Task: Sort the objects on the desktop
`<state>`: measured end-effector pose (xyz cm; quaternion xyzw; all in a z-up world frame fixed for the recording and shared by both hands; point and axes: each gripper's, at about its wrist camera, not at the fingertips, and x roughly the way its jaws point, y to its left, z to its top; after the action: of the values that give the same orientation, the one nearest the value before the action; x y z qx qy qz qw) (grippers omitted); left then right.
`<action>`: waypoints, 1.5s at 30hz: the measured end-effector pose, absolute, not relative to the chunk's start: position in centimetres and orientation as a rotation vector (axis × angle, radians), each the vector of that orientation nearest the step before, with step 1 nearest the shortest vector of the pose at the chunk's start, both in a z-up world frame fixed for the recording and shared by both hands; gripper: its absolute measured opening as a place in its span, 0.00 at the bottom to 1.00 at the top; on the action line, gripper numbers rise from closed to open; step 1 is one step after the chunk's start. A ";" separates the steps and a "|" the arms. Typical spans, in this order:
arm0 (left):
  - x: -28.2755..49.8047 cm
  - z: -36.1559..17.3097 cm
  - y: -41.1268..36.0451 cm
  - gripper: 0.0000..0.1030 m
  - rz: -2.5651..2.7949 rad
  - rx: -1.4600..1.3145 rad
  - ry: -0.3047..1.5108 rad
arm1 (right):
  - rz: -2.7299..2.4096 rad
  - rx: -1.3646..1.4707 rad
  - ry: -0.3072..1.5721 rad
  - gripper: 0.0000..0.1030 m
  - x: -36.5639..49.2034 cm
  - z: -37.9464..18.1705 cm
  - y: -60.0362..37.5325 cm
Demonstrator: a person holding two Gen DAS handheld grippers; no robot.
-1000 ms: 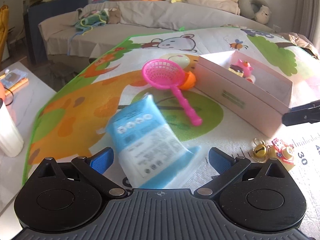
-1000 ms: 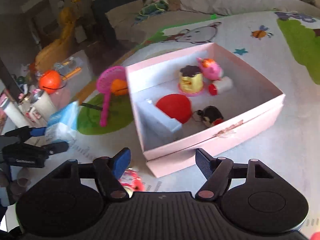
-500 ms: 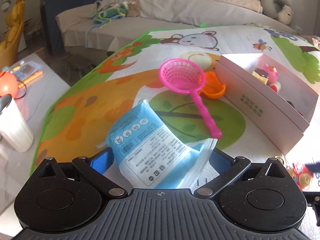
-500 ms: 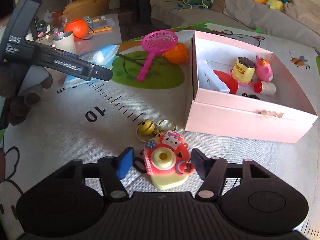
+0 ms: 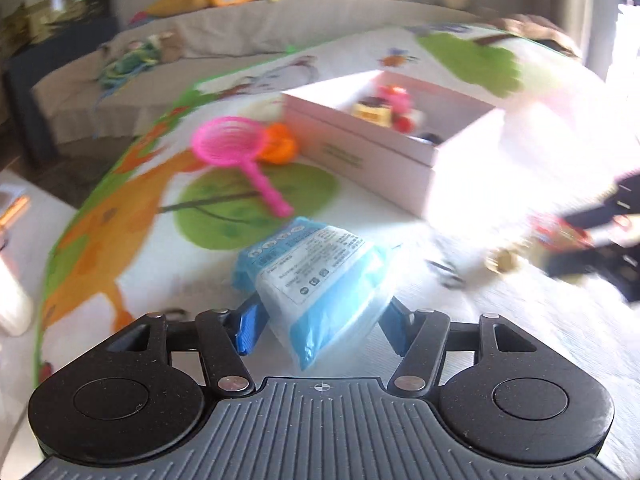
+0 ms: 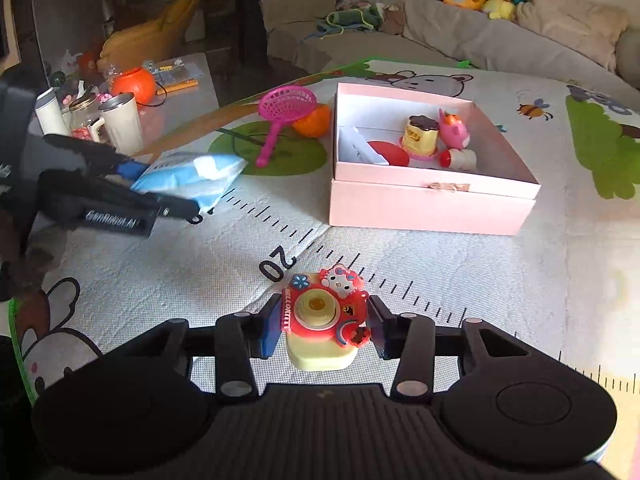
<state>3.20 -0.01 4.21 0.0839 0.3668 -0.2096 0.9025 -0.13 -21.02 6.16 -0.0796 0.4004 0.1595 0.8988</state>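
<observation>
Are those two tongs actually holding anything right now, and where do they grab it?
Left tongs pinch the blue tissue pack across its near end. Right tongs squeeze the toy camera by its two sides.

The play mat [image 6: 168, 276] carries a printed ruler scale with the number "20" beside its tick marks. The red toy camera [image 6: 325, 312] bears "HELLO KITTY" down its left edge. The left gripper [image 6: 176, 188] shows white lettering resembling "GenRobot.AI", partly blurred. Print on the blue packet [image 5: 320, 276] is illegible.
</observation>
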 end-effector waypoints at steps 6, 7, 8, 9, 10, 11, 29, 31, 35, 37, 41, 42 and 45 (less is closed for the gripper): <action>1.7 4.8 -1.4 0.94 -0.403 0.211 0.695 | 0.365 0.078 0.838 0.52 3.6 7.0 -22.6; 1.6 4.9 -1.4 0.95 -0.375 0.229 0.682 | 0.339 0.101 0.847 0.52 4.8 7.1 -22.6; 1.7 5.0 -1.5 0.97 -0.353 0.239 0.680 | 0.316 0.119 0.861 0.52 6.1 7.2 -22.6; 1.8 5.2 -1.4 0.98 -0.336 0.239 0.686 | 0.297 0.137 0.885 0.52 7.6 7.0 -22.5; 1.9 5.3 -1.3 0.98 -0.331 0.230 0.695 | 0.288 0.151 0.911 0.52 8.9 6.7 -22.1; 1.9 5.4 -1.0 0.98 -0.338 0.218 0.705 | 0.280 0.164 0.939 0.52 10.2 6.3 -21.6; 4.2 4.2 2.3 1.00 -0.204 0.206 0.761 | 0.264 -0.168 0.864 0.61 12.6 8.2 -14.2; 4.2 4.4 2.4 1.00 -0.205 0.200 0.761 | 0.222 -0.188 0.841 0.61 11.9 8.7 -16.1; 4.4 4.8 2.1 1.00 -0.241 0.171 0.784 | 0.110 -0.087 0.806 0.70 11.8 9.8 -21.5; 4.5 5.0 1.7 1.00 -0.254 0.171 0.783 | 0.062 -0.007 0.790 0.71 12.6 9.9 -23.9; 5.0 5.3 0.9 1.00 -0.259 0.182 0.783 | 0.037 0.170 0.824 0.80 15.5 8.2 -27.1; 5.2 5.4 0.8 1.00 -0.253 0.185 0.784 | 0.042 0.179 0.796 0.80 15.8 7.8 -27.0; 5.8 5.7 0.6 1.00 -0.246 0.175 0.797 | 0.117 0.219 0.816 0.80 16.7 6.8 -25.7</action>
<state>5.77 0.63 5.65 0.0850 0.3865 -0.1195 0.9106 16.66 -25.66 6.81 0.1064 0.3958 0.0565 0.9104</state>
